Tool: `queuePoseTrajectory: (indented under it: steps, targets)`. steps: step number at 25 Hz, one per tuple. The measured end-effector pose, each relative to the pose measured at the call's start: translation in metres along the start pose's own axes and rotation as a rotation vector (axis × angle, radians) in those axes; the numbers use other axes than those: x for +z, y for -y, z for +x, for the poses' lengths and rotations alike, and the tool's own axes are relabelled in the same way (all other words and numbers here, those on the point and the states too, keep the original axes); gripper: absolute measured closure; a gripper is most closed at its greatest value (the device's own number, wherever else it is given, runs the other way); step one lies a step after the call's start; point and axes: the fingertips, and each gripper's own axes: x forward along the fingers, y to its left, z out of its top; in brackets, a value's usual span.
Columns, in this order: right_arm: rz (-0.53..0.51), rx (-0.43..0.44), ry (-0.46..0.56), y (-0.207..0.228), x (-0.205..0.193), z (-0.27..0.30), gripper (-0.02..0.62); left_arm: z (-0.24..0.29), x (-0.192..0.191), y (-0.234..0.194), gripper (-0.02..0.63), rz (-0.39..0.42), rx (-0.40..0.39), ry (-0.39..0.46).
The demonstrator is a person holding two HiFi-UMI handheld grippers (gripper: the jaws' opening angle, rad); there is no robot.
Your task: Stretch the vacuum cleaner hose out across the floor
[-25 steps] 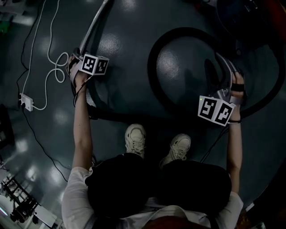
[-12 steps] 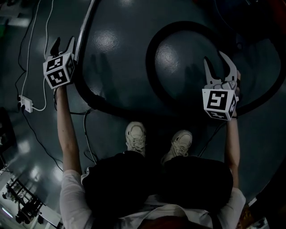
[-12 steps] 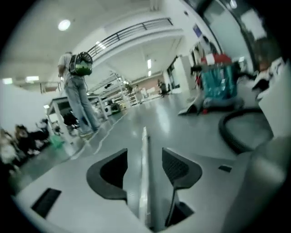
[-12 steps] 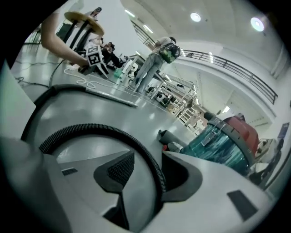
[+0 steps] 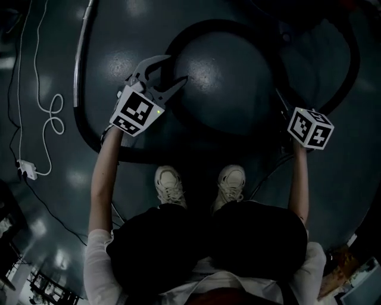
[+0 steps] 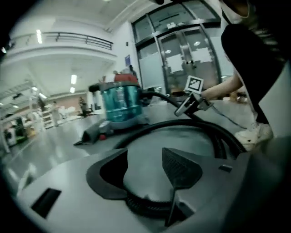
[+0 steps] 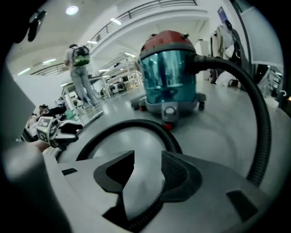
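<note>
My left gripper (image 5: 172, 70) gapes wide and my right gripper (image 7: 148, 157) is a little narrower, both empty. The hose (image 7: 136, 124) lies looped in front of the vacuum cleaner (image 7: 170, 75). Pulling mid-loop could kink it (or drag the vacuum cleaner along).

1. The floor (image 5: 41, 214) was dark grey and glossy, with pale glints of the ceiling lamps on it.
2. A white cable (image 5: 55, 119) lay in loops on it at the left and ran to a small white box (image 5: 26, 170).
3. Tall glass doors (image 6: 182, 54) in dark frames closed one side of the hall.
4. A white balcony with a dark railing (image 6: 77, 40) curved overhead.
5. Strip lights (image 6: 73, 79) and a round lamp (image 7: 72, 10) burned on the white ceiling.
6. Shelving racks (image 7: 116, 68) stood far off.
</note>
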Motion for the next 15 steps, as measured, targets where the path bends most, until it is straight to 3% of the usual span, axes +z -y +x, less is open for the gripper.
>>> queuePoseTrajectory:
  steps: [3, 7, 11, 13, 15]
  targets:
    - [0.115, -0.059, -0.088, 0.038, -0.034, -0.019, 0.402, 0.036, 0.001, 0.056, 0.364, -0.016, -0.223, -0.019]
    - [0.311, 0.035, -0.184, 0.046, -0.066, -0.015, 0.402, 0.049, -0.043, 0.106, 0.364, 0.025, -0.431, -0.224]
    - [0.149, -0.027, -0.298, 0.055, -0.079, 0.011, 0.402, 0.039, -0.062, 0.128, 0.364, 0.125, -0.523, -0.357]
    - [0.104, 0.008, -0.31, 0.047, -0.073, 0.03, 0.402, 0.029, -0.073, 0.136, 0.364, 0.137, -0.575, -0.43]
    - [0.053, 0.081, -0.292, 0.03, -0.058, 0.05, 0.402, 0.017, -0.081, 0.141, 0.365, 0.099, -0.616, -0.476]
